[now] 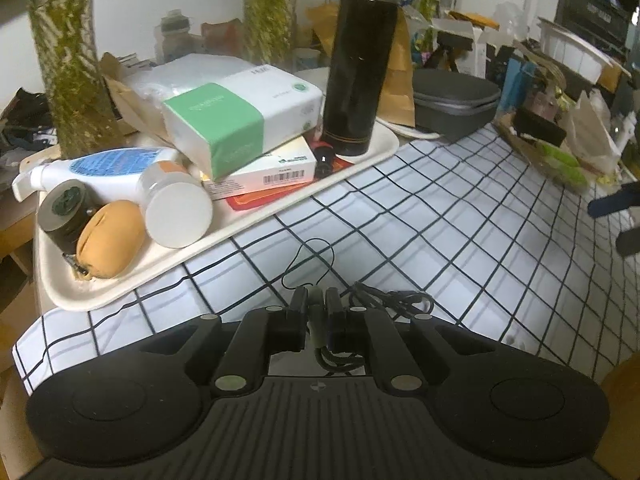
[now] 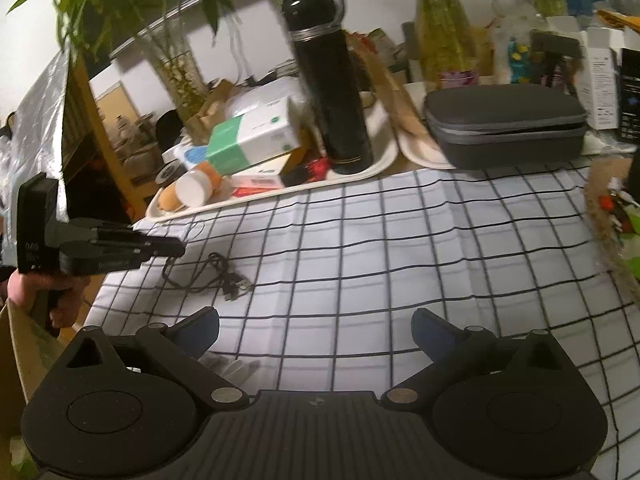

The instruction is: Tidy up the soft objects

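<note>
A thin black USB cable [image 1: 384, 300] is pinched by the left gripper [image 1: 316, 300]; the right gripper [image 2: 316, 330] is spread empty. Trailing loops could be snagged on the checked cloth [image 2: 400, 240].

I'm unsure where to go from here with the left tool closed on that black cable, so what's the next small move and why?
Probably lift the left tool slightly and carry the thin black USB cable toward the white rectangular tray. Its jaws are shut on the cable's end, while the rest trails loose on the checked tablecloth. The right tool is open, holding nothing.
</note>
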Available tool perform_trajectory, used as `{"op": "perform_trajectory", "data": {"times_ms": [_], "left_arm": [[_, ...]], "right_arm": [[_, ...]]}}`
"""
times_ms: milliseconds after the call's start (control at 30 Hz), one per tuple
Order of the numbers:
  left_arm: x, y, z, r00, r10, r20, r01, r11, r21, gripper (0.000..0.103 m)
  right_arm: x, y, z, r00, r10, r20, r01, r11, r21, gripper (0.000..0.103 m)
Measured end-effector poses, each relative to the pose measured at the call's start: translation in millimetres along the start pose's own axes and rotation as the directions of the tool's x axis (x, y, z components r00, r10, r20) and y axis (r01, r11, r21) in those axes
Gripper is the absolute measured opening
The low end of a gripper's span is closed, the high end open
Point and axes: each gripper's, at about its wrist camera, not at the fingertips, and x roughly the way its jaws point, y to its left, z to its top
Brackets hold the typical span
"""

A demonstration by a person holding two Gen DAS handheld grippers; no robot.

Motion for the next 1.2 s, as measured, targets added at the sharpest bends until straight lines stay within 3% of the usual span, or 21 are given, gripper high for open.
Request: {"op": "perform_trajectory", "data": {"times_ms": [233,400,533,700,867,1000,1200], "left_arm": [[-5.0,4.9,1.2,1.0,-0.007,0.019,0.007,1.0,-0.018,0.009],[-6.5,4.4,4.7,0.999,-0.017,0.035,0.018,0.999,-0.027,0.009],[-6.7,5.6,6.3,0.999,-0.022,0.041,0.023,0.999,-0.039,0.009],[-7.3,7.1,6.7,0.999,-0.022,0.044,0.024,0.999,-0.048,0.009],[-7.2,8.0,7.1,0.999,-0.023,0.044,0.025,0.998,-0.053,0.009],[-6.8,8.3,7.8,0.999,-0.024,0.045,0.027,0.998,-0.057,0.009],[-6.5,9.7,7.9,0.999,-0.022,0.044,0.025,0.998,-0.065,0.009]], "right_arm": [[22.3,9.7,5.2,0.99,0.098,-0.097,-0.111,0.983,-0.145,0.102],[45.6,22.5,10.3,0.966,0.17,-0.197,-0.217,0.944,-0.248,0.102],[63.4,34.9,14.3,0.932,0.229,-0.282,-0.313,0.901,-0.301,0.101],[86.3,60.1,18.6,0.869,0.29,-0.401,-0.438,0.827,-0.353,0.095],[106.5,77.8,15.9,0.812,0.31,-0.495,-0.522,0.764,-0.378,0.081],[117.4,85.0,16.6,0.786,0.318,-0.53,-0.558,0.735,-0.385,0.078],[134.3,96.4,14.9,0.752,0.281,-0.596,-0.587,0.697,-0.412,0.063]]}}
